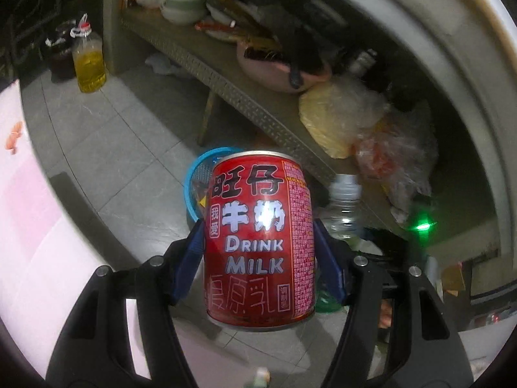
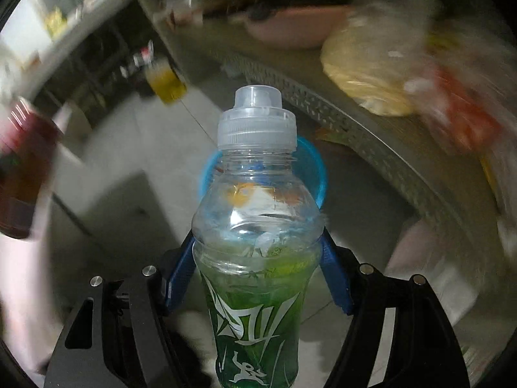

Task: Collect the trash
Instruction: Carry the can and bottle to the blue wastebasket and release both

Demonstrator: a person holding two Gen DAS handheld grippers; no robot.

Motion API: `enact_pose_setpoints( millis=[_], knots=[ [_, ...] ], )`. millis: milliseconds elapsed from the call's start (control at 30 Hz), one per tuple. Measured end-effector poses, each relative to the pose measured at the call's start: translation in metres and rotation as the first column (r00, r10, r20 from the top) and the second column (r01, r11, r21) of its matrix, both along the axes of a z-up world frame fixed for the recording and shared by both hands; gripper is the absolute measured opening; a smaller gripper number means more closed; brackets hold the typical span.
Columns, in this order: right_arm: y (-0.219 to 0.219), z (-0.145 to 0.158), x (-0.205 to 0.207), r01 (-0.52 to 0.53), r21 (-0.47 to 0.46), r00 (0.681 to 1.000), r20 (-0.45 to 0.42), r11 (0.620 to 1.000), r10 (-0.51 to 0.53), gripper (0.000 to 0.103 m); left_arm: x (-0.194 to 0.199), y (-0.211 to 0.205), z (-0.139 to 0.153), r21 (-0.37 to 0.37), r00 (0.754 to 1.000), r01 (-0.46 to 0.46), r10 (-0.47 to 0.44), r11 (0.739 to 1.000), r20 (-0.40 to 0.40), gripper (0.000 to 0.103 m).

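My left gripper (image 1: 258, 242) is shut on a red milk can (image 1: 260, 239) with white "Drink Milk" lettering, its blue pads pressing both sides. My right gripper (image 2: 258, 252) is shut on a clear plastic bottle (image 2: 255, 245) with a green label and a grey sports cap. That bottle (image 1: 344, 207) also shows in the left wrist view, just right of the can, and the can (image 2: 22, 168) appears blurred at the left of the right wrist view. A blue mesh basket (image 1: 202, 181) stands on the tiled floor beyond the can; its rim (image 2: 318, 168) shows behind the bottle.
A low woven table (image 1: 226, 77) crosses the upper right, loaded with a pink basin (image 1: 274, 74), bowls (image 1: 184, 0) and plastic bags (image 1: 342, 119). A jug of yellow oil (image 1: 89, 61) stands on the floor at the far left. A pale sheet (image 1: 38, 226) fills the left edge.
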State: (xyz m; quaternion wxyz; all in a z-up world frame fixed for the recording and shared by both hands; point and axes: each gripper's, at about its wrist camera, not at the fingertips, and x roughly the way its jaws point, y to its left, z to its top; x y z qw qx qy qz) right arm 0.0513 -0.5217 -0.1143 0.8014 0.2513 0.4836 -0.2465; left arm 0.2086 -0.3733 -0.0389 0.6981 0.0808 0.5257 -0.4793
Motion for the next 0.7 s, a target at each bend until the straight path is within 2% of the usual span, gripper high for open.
enact_pose_setpoints(
  millis=[200,267,367,500,600,700],
  knots=[
    [-0.037,-0.084,0.096,-0.124,-0.051,0.972,-0.208,0.991,0.11,0.069,0.028,-0.021,-0.03,0.055,0.999,-0.042,0.043,0.998,-0.028,0.062],
    [-0.053,-0.112,0.126,-0.139,-0.086,0.955,-0.274,0.986,0.111,0.069,0.038,-0.028,-0.042,0.081,0.998,-0.053,0.056,0.995,-0.037,0.062],
    [-0.067,-0.14,0.15,-0.132,-0.114,0.93,-0.357,0.985,0.084,0.069,0.048,-0.036,-0.057,0.103,0.996,-0.063,0.069,0.993,-0.058,0.062],
    [-0.064,-0.135,0.156,-0.143,-0.162,0.938,-0.337,0.976,0.081,0.07,0.055,-0.044,-0.069,0.12,0.994,-0.066,0.075,0.991,-0.076,0.062],
    [-0.059,-0.112,0.14,-0.121,-0.216,0.963,-0.263,0.969,0.061,0.071,0.06,-0.052,-0.076,0.134,0.993,-0.071,0.082,0.988,-0.082,0.062],
    [-0.052,-0.088,0.112,-0.067,-0.222,0.984,-0.174,0.973,0.028,0.071,0.064,-0.061,-0.088,0.158,0.988,-0.082,0.101,0.984,-0.116,0.062]
  ],
)
